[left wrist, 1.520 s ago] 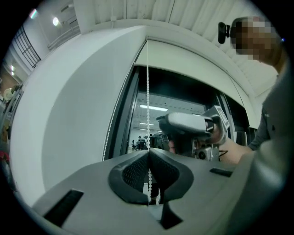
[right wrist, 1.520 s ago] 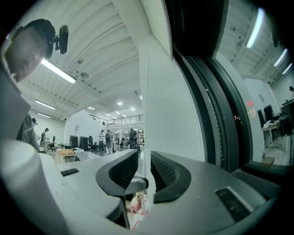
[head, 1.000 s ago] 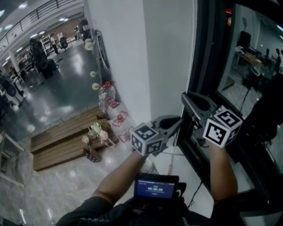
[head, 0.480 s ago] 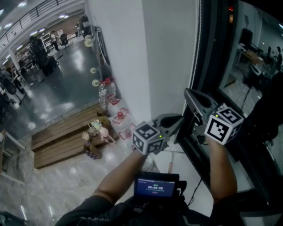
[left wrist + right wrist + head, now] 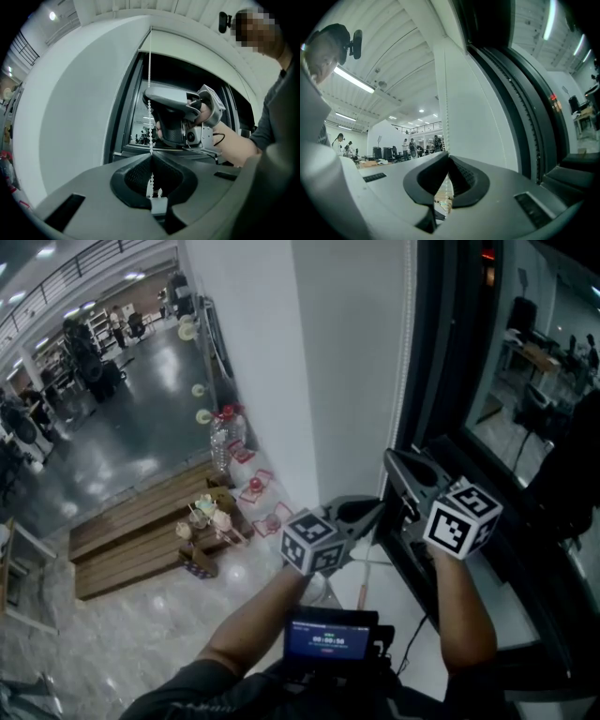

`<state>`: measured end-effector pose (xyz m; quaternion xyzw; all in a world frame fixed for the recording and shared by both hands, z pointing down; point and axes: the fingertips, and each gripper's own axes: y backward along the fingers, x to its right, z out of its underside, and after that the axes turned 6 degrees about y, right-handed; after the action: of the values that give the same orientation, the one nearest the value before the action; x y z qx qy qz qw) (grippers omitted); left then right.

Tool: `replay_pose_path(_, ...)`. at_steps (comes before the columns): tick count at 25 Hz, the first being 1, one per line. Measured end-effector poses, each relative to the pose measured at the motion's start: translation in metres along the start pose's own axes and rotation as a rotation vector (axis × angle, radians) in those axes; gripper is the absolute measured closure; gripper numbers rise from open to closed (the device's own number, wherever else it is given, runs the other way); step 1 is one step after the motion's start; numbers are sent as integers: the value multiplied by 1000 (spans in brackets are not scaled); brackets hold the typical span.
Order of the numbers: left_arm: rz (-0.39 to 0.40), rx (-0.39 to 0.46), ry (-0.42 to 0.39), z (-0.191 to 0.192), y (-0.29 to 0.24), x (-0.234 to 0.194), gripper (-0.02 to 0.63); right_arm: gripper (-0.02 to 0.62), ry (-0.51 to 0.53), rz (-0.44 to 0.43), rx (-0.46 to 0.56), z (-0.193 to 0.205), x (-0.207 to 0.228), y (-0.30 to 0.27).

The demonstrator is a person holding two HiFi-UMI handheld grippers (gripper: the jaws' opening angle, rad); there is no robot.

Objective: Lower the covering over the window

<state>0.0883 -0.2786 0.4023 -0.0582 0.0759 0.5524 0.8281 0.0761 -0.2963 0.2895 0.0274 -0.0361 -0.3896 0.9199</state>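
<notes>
Where the bead chain (image 5: 150,65) hangs beside the window frame (image 5: 441,381), left gripper (image 5: 151,158) and right gripper (image 5: 447,161) both clamp it (right one higher up).

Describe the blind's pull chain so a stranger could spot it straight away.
Start at the dark window frame beside the white wall. Where they meet hangs the bead chain, a thin white strand. It alone is strung with tiny balls.

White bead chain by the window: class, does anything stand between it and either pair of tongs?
Nothing visible does. The left tongs and right tongs are each closed on the white bead chain.
</notes>
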Motion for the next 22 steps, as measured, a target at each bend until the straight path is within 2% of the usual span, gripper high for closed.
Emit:
replay_pose_path(12, -14, -36, 26, 26, -4, -6, 601, 594, 4, 37, -46, 29, 5, 5)
replay_pose_path(18, -30, -91, 32, 49, -3, -9, 601, 594, -24, 51, -78, 48, 5, 9)
replay_pose_path(22, -34, -81, 64, 50, -1, -9, 601, 594, -32, 56, -82, 51, 3, 7)
